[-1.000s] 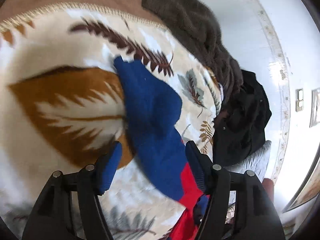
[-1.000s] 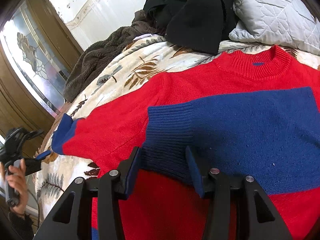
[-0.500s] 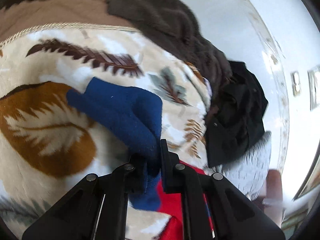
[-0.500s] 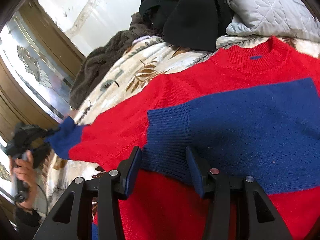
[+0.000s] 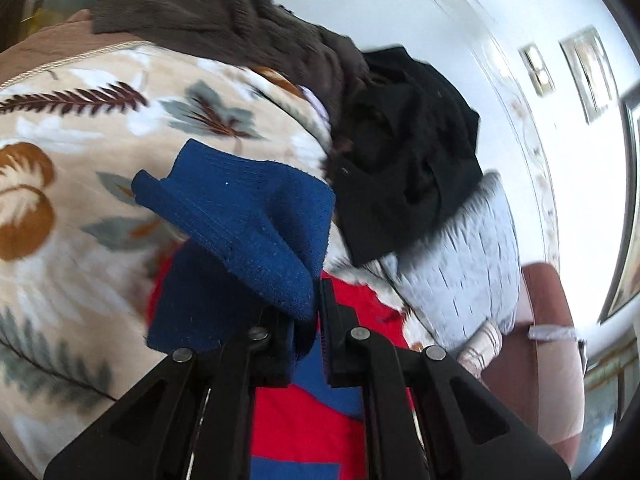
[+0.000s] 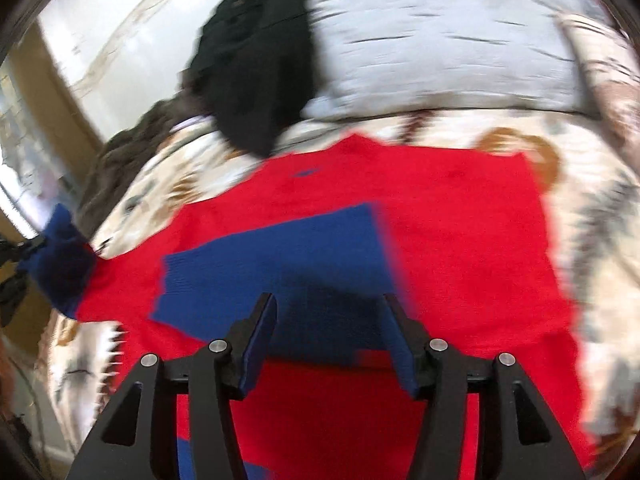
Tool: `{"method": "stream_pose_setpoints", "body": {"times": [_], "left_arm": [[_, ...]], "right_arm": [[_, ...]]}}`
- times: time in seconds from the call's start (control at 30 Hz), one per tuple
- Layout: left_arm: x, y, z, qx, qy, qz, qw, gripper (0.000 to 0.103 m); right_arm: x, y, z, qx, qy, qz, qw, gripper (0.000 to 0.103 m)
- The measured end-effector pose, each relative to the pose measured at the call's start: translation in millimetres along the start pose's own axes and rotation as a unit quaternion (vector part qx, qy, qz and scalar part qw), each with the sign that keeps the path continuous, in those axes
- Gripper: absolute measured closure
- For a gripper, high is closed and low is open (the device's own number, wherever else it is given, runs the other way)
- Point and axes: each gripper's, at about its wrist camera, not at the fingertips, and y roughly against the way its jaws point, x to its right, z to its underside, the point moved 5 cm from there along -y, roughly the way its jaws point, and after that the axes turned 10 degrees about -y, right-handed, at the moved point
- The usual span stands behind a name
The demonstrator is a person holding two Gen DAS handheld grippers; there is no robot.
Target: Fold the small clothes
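Observation:
A red and blue knit sweater (image 6: 460, 248) lies spread on the leaf-patterned blanket (image 5: 80, 128). One blue sleeve (image 6: 280, 264) is folded across its chest. My left gripper (image 5: 312, 312) is shut on the blue cuff (image 5: 248, 224) of the other sleeve, lifted off the blanket; in the right wrist view that cuff (image 6: 60, 264) hangs at the far left. My right gripper (image 6: 328, 340) hovers over the folded sleeve, its jaws opening, with nothing pinched between them.
A black garment (image 5: 408, 168) and a brown fleece throw (image 5: 224, 20) are heaped at the head of the bed beside a grey quilted pillow (image 6: 440, 40). A white wall (image 5: 460, 12) stands behind. A brown chair (image 5: 548, 340) is at the right.
My left gripper closed on the blue cuff, lifted it and carried it toward the sweater's body. My right gripper moved right over the sweater and its jaws widened.

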Motion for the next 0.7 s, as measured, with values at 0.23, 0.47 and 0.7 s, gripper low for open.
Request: {"method": "stream_pose_setpoints", "body": {"times": [0.23,0.47,0.7], "left_arm": [[61.0,-32.4,35.6,-0.039,-0.029,0.015,0.9987,0.096],[121.3,-85.3,83.5,-0.095,-0.083,0.014,0.9918,0.096],[118.7,-154.0,141.4,-0.184,-0.076,-0.011,0.9800,0.096]], "right_arm": [[55.9,7.5,20.6,0.017,-0.015,-0.002,1.000,0.039],[45.5,3.2,25.4,0.010,0.019,0.003,1.000,0.022],[57.2,6.6,23.6,0.011,-0.016,-0.044,0.999,0.021]]}}
